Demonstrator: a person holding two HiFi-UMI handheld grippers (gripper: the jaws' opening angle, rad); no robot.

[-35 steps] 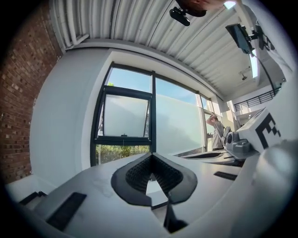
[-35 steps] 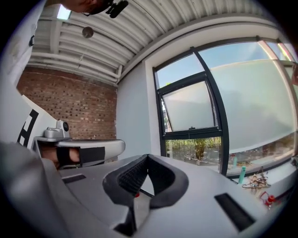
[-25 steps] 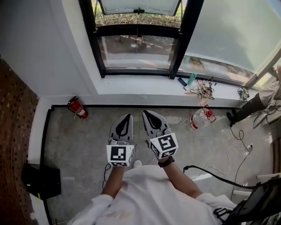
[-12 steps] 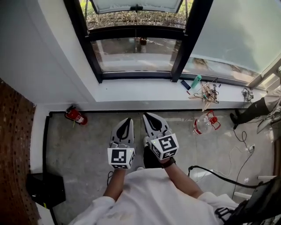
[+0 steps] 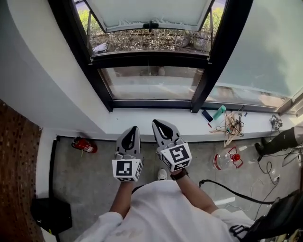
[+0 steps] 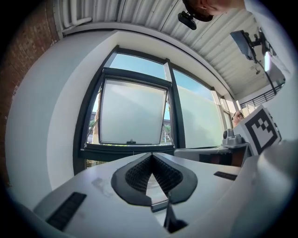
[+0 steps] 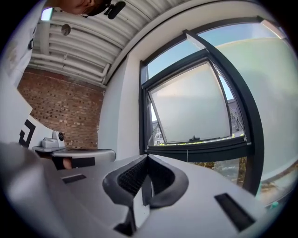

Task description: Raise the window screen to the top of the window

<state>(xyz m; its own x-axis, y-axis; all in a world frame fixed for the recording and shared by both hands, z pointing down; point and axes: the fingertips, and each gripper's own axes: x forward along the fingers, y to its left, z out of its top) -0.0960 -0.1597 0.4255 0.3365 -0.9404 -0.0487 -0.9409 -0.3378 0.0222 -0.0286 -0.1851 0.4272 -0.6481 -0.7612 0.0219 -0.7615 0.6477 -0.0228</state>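
The window (image 5: 151, 85) has a black frame, and a frosted sash (image 5: 150, 12) tilts outward at its top with a small black handle (image 5: 150, 24) on its lower rail. Both grippers are held side by side over the floor, short of the white sill (image 5: 142, 124) and pointing level at the window. My left gripper (image 5: 134, 129) is shut and empty, and so is my right gripper (image 5: 156, 123). In the left gripper view the sash (image 6: 132, 114) and handle (image 6: 132, 141) lie beyond the shut gripper (image 6: 150, 156). The right gripper view shows the sash (image 7: 193, 104) past its shut gripper (image 7: 147, 158).
A red fire extinguisher (image 5: 84, 145) lies on the floor at the left wall. A clear water jug (image 5: 227, 159) stands on the right, with a black cable (image 5: 227, 189) nearby. Small items and wire hangers (image 5: 231, 124) lie on the sill. A black box (image 5: 52, 215) sits by the brick wall.
The person has stepped toward the window, which now looms larger and nearer. Both grippers travelled along, still side by side and shut.
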